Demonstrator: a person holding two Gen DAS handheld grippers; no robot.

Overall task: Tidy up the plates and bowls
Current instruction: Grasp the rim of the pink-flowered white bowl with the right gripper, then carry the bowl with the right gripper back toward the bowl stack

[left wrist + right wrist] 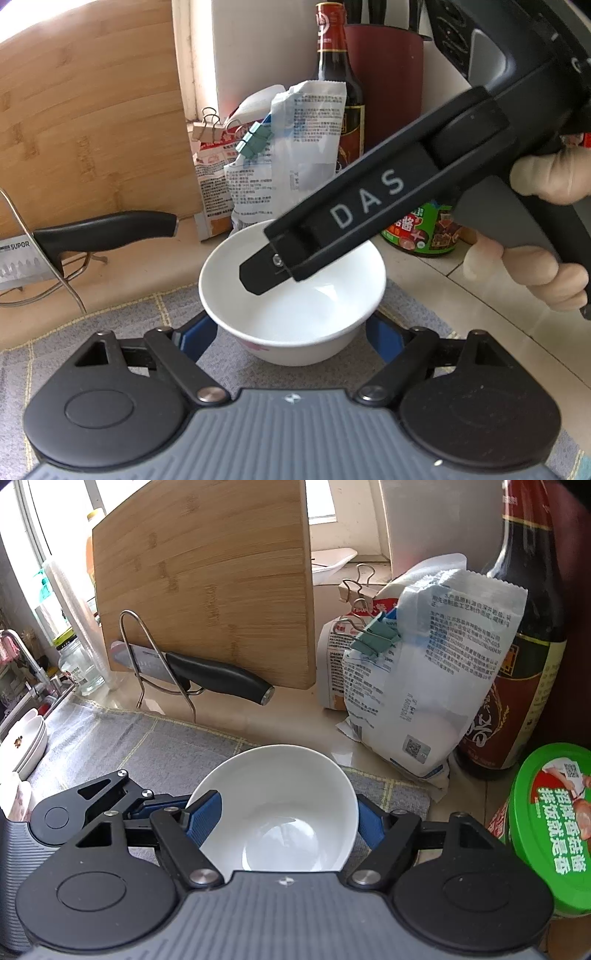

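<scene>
Both grippers clamp one white bowl (280, 805) on the grey mat (122, 746).

Left gripper (291, 328) angles downward, blue pads pressed to the bowl's outer sides; right gripper (286, 821), tilted steeply down (gloved hand (546, 236) on its handle), pinches it with one finger (205, 816) inside the rim.

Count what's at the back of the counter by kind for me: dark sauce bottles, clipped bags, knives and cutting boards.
Dark sauce bottle: 1
Clipped bags: 2
Knife: 1
Cutting board: 1
Total: 5
</scene>
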